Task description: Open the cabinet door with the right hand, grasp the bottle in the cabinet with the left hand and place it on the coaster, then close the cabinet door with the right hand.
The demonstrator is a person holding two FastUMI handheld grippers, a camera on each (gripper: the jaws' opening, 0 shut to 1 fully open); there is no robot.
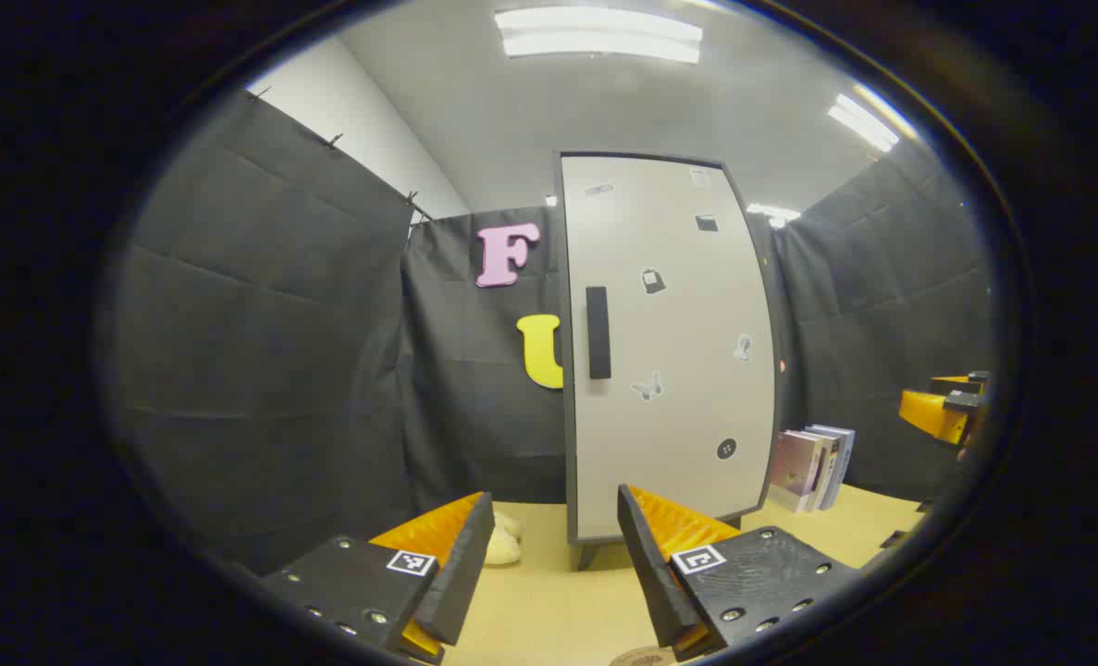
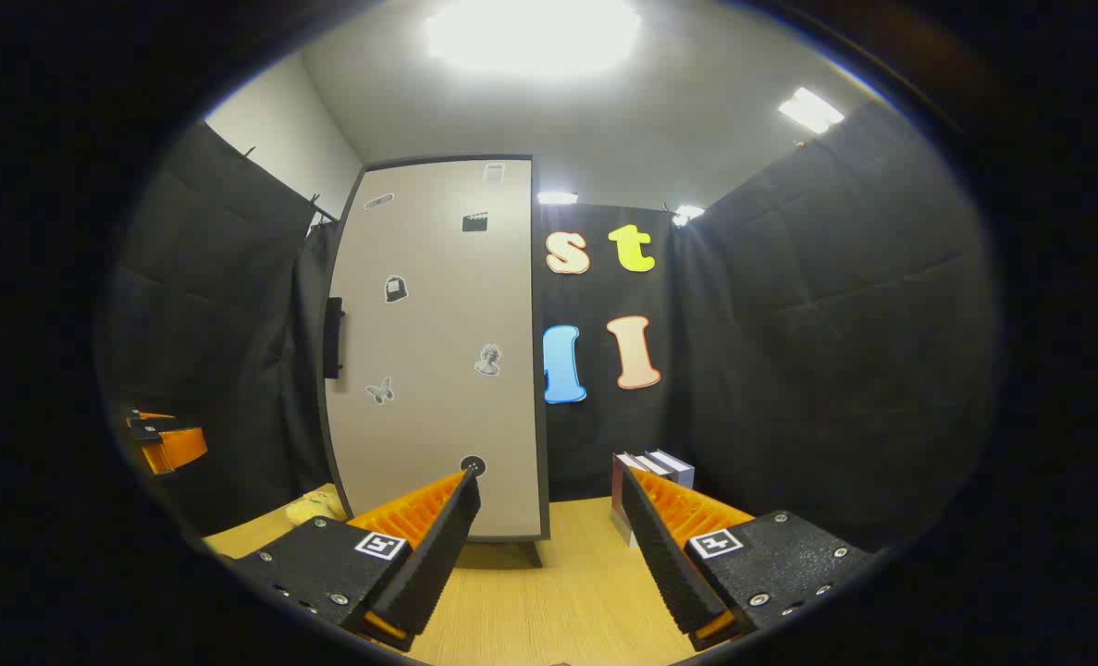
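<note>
You were at the very start: the cabinet door (image 1: 669, 342) was shut, so the opening step was in hand and nothing else had begun. In the left gripper view, going left to right, a pale soft object (image 1: 502, 546) lay on the table (image 1: 549, 601) just left of the cabinet's foot, the dark vertical handle (image 1: 598, 332) sat near the door's left edge, and a few books (image 1: 812, 467) stood just right of the cabinet. Your left gripper (image 1: 556, 555) had its fingers spread apart and empty, well short of the door. At that view's bottom edge, a round rim that was probably the coaster (image 1: 643, 658) peeked out.

In the right gripper view, your right gripper (image 2: 549, 541) was likewise spread wide, holding nothing, aimed at the door's right half, and the handle (image 2: 333, 338) appeared edge-on at the door's far left. I judged your next move called for swinging the right gripper leftward to that handle, closing on it and pulling. The bottle was hidden behind the closed door.
</note>
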